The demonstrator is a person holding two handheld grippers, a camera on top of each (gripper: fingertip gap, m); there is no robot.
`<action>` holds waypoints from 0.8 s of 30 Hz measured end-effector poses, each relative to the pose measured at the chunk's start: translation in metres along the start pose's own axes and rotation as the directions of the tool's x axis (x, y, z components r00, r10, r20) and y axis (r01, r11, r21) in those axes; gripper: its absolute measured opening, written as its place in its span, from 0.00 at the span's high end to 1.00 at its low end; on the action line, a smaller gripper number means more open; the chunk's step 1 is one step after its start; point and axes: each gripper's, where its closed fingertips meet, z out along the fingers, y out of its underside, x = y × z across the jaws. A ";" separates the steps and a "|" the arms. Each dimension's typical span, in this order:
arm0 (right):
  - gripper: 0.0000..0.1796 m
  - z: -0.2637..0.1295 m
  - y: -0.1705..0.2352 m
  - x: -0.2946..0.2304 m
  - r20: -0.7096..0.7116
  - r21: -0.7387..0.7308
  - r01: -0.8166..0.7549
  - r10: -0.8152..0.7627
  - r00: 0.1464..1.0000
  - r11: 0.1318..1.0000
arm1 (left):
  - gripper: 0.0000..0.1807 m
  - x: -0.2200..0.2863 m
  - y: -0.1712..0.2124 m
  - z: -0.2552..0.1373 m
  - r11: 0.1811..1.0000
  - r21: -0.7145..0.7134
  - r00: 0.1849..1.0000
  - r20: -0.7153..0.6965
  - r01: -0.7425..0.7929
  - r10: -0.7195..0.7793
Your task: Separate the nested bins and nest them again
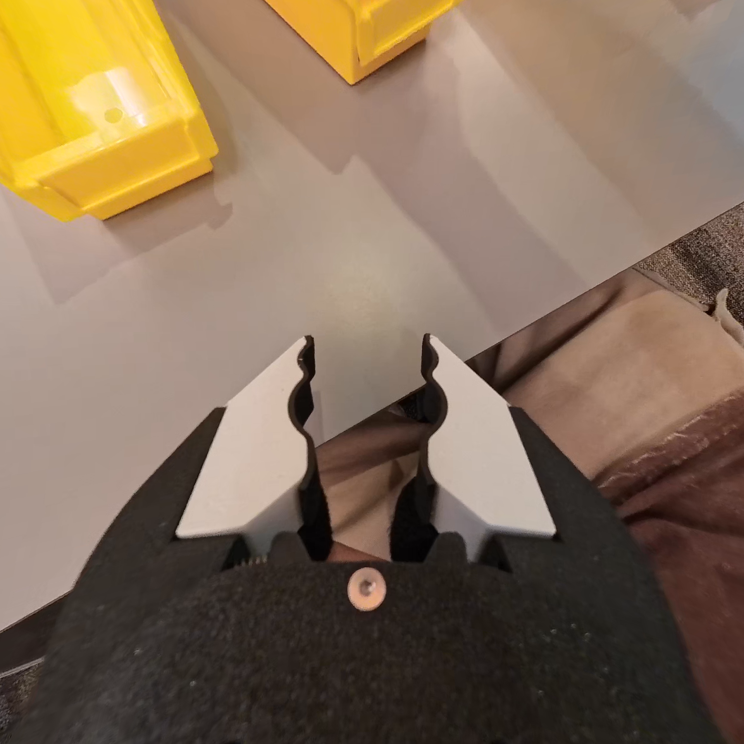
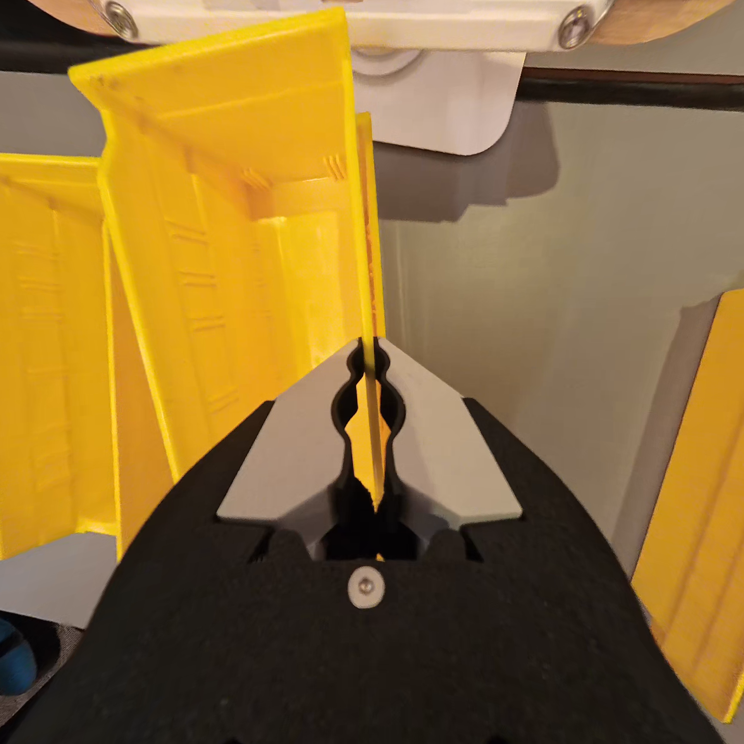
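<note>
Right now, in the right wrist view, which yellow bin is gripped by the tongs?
The middle yellow bin: the right tongs pinch its thin side wall. The left bin and the right bin are untouched.

My left wrist camera sits just behind the left gripper [image 1: 367,342] and looks steeply down along its fingers at the near edge of the grey surface [image 1: 282,261], with 2 yellow bins [image 1: 100,120] well ahead at the top of its frame. My right wrist camera sits just behind the right gripper [image 2: 368,342] and looks forward across that surface, very close to the held bin [image 2: 241,201]. I cannot tell which bins the 2 views share; only the surface clearly appears in both.
</note>
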 end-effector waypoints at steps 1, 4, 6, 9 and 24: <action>0.99 0.004 0.001 0.000 -0.010 -0.004 -0.003 0.003 1.000 1.000 | 0.72 -0.001 0.000 0.000 1.000 0.001 1.000 0.002 0.001 -0.001; 0.98 0.016 0.005 0.002 -0.055 -0.012 -0.008 0.008 0.998 1.000 | 0.72 -0.002 0.000 0.000 1.000 -0.001 1.000 0.005 0.001 -0.001; 0.92 0.021 0.009 0.010 -0.111 -0.021 0.005 -0.007 0.994 1.000 | 0.72 -0.002 0.001 0.000 1.000 -0.005 1.000 0.003 0.001 -0.001; 0.70 0.024 0.016 0.032 -0.273 -0.077 0.125 -0.142 0.952 0.989 | 0.72 -0.002 0.001 0.000 1.000 -0.006 1.000 -0.002 0.002 -0.002; 0.74 0.033 0.107 0.025 -0.142 -0.246 -0.044 0.009 0.990 0.968 | 0.72 0.005 0.002 0.001 1.000 -0.012 1.000 -0.008 -0.021 0.021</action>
